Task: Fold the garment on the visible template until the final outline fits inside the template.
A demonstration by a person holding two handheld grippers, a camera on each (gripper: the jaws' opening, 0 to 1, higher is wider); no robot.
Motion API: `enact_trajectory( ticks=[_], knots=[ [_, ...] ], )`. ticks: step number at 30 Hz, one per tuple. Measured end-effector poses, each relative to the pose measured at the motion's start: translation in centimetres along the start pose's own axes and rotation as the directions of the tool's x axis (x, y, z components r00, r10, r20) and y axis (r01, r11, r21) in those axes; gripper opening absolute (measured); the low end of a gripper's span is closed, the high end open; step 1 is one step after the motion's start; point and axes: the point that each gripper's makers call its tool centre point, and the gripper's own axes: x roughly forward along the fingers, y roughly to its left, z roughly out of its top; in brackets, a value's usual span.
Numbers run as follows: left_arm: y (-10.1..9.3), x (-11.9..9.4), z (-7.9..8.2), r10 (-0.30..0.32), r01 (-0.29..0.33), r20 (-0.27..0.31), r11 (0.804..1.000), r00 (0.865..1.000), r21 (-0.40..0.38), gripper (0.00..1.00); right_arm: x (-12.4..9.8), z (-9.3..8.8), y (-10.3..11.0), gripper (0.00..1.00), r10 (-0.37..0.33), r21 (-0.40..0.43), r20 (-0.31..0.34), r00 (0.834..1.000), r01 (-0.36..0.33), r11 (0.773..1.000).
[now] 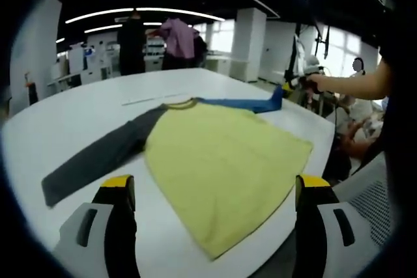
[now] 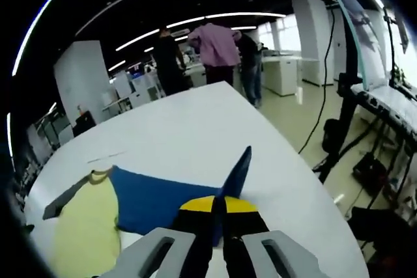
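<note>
A long-sleeved shirt lies flat on the white table point(image 1: 78, 105): yellow body point(image 1: 221, 157), grey sleeve point(image 1: 98, 157), blue sleeve point(image 1: 238, 103). My left gripper point(image 1: 215, 187) hovers open and wide over the shirt's near hem, holding nothing. The right gripper point(image 1: 287, 88) comes in at the far right, held by a person's hand, lifting the blue sleeve's cuff. In the right gripper view my right gripper point(image 2: 218, 208) is shut on the blue sleeve point(image 2: 163, 203), whose cuff stands up between the jaws. The yellow body point(image 2: 85, 229) and grey sleeve point(image 2: 65, 203) lie to the left.
A thin pale line point(image 1: 146, 100) is marked on the table beyond the collar, also seen as a short mark point(image 2: 104, 158). Several people point(image 1: 179, 40) stand behind the table. A mesh chair point(image 1: 381, 193) sits off the table's near right edge. Equipment stands point(image 2: 355, 96) are on the right.
</note>
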Motion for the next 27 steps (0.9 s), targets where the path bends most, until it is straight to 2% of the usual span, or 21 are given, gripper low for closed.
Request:
enact_trajectory(
  ticks=[5, 7, 11, 27],
  knots=[
    [0.0, -0.1, -0.2, 0.000, 0.000, -0.004, 1.000, 1.000, 0.003, 0.99, -0.6, 0.4, 2.6, 0.00, 0.035, -0.018, 0.013, 0.999, -0.035, 0.999],
    [0.0, -0.1, -0.2, -0.001, 0.001, -0.004, 1.000, 1.000, 0.003, 0.99, 1.1, 1.4, 1.0, 0.00, 0.051, -0.014, 0.014, 0.999, -0.051, 0.999],
    [0.0, -0.2, -0.1, 0.003, -0.003, 0.005, 1.000, 1.000, -0.002, 0.99, 2.5, 2.1, 0.8, 0.00, 0.079, -0.026, 0.015, 0.997, -0.079, 0.997],
    [-0.2, -0.2, -0.8, 0.004, -0.003, -0.016, 1.000, 1.000, 0.016, 0.99, 3.9, 3.0, 5.3, 0.00, 0.182, -0.031, 0.019, 0.983, -0.182, 0.983]
  ],
)
